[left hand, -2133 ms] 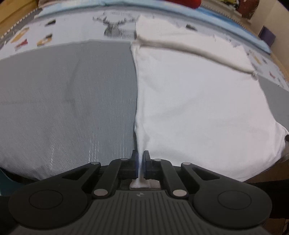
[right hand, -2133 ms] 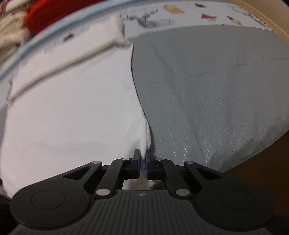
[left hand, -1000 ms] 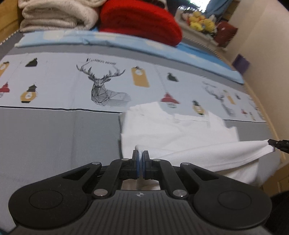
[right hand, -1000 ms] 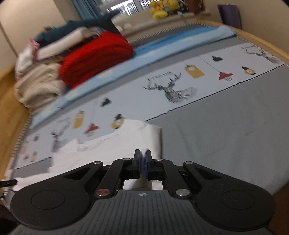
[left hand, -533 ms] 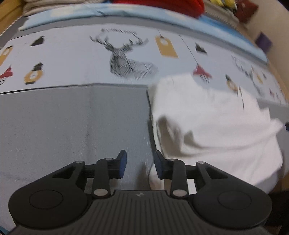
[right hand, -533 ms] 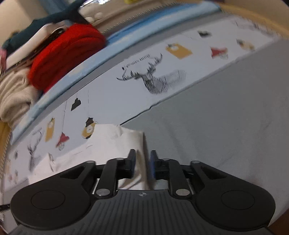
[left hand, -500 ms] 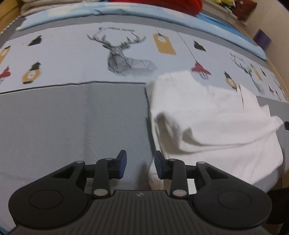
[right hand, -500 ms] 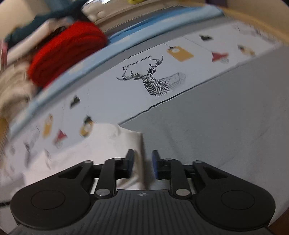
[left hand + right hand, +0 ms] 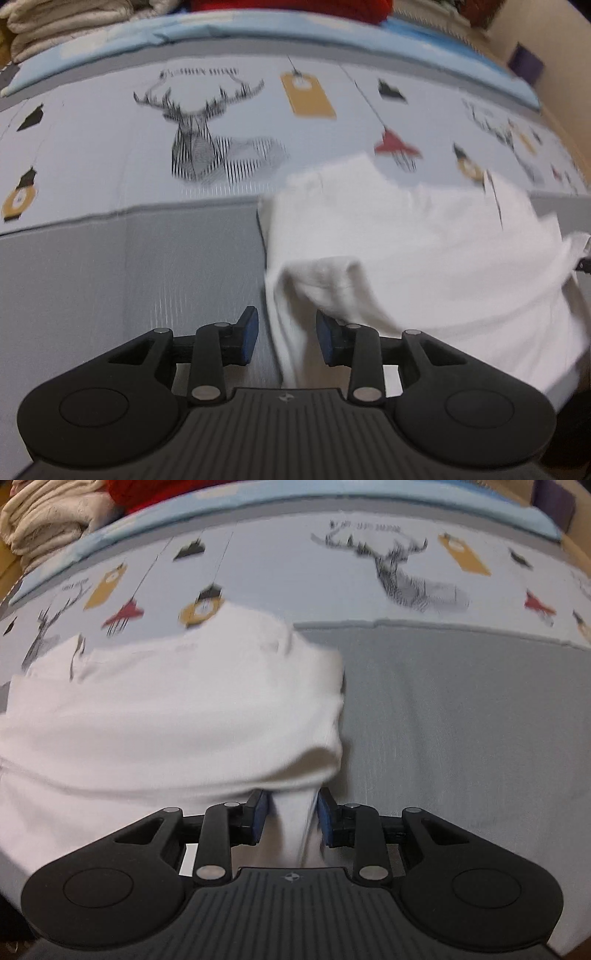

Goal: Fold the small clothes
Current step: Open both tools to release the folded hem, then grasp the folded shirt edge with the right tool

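A small white garment (image 9: 424,251) lies folded over on the grey part of the bed cover (image 9: 110,280), its far edge reaching the printed band. My left gripper (image 9: 286,338) is open, with the garment's near left edge lying loose between its jaws. In the right wrist view the same white garment (image 9: 177,709) fills the left half. My right gripper (image 9: 291,818) is open too, with the garment's near right corner loose between the jaws. The folded-over top layer bulges near both grippers.
The printed band with a deer head (image 9: 199,144) and lamp pictures runs across the far side. Folded beige blankets (image 9: 66,26) and a red knit (image 9: 155,491) are stacked beyond it. The bed's wooden edge (image 9: 576,542) shows at far right.
Both grippers carried the garment's near edge up and over toward the far side, then opened and let it go. Since half a second ago both have drawn closer to the folded cloth.
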`<state>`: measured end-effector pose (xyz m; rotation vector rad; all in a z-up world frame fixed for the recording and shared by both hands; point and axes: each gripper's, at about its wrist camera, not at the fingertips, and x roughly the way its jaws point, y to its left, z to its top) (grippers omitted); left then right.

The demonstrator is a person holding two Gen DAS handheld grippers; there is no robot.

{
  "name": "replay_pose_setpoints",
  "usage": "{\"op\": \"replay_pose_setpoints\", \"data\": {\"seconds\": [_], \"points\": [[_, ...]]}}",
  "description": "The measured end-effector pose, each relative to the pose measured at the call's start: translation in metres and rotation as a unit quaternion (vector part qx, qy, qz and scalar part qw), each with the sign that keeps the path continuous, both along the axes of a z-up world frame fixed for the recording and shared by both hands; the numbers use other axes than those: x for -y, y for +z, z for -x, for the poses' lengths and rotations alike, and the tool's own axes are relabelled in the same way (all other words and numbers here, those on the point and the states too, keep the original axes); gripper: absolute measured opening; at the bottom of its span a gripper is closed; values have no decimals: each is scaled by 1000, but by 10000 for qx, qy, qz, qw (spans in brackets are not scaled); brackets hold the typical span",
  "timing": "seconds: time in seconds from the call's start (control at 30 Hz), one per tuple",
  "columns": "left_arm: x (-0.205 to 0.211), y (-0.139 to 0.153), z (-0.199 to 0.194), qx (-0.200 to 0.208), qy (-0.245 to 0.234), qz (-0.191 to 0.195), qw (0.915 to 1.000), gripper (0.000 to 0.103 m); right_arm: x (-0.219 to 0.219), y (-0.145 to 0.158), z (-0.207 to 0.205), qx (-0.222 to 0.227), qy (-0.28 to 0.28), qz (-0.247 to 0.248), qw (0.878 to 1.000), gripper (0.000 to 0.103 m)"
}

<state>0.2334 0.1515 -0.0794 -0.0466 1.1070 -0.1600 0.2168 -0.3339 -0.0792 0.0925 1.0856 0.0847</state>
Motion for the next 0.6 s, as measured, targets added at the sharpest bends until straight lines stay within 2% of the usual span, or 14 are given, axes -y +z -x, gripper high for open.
{"op": "replay_pose_setpoints", "data": {"seconds": [0.1, 0.17, 0.3, 0.4, 0.43, 0.47, 0.5, 0.57, 0.6], "points": [[-1, -1, -16, 92, 226, 173, 9996, 38, 10, 7, -13, 384, -435, -107, 9983, 30], [0, -2, -25, 120, 323, 273, 9990, 38, 16, 8, -21, 476, -632, -265, 9965, 30], [6, -3, -36, 203, 237, 393, 9987, 38, 20, 2, -36, 430, -617, -324, 9966, 31], [11, -5, -39, 233, 120, 319, 9991, 38, 20, 0, -42, 464, -510, -348, 9970, 31], [12, -7, -40, 237, 93, 310, 9992, 34, 18, -1, -44, 467, -482, -350, 9971, 31], [11, -6, -41, 271, 91, 295, 9992, 19, 18, -1, -44, 465, -457, -357, 9972, 31], [10, -5, -42, 328, 113, 265, 9990, 14, 16, -1, -46, 472, -431, -346, 9973, 31], [4, 1, -43, 479, 221, 326, 9981, 11, 13, 2, -48, 563, -374, -258, 9974, 30], [1, 5, -44, 587, 330, 372, 9970, 9, 13, 5, -48, 641, -370, -246, 9970, 20]]}}
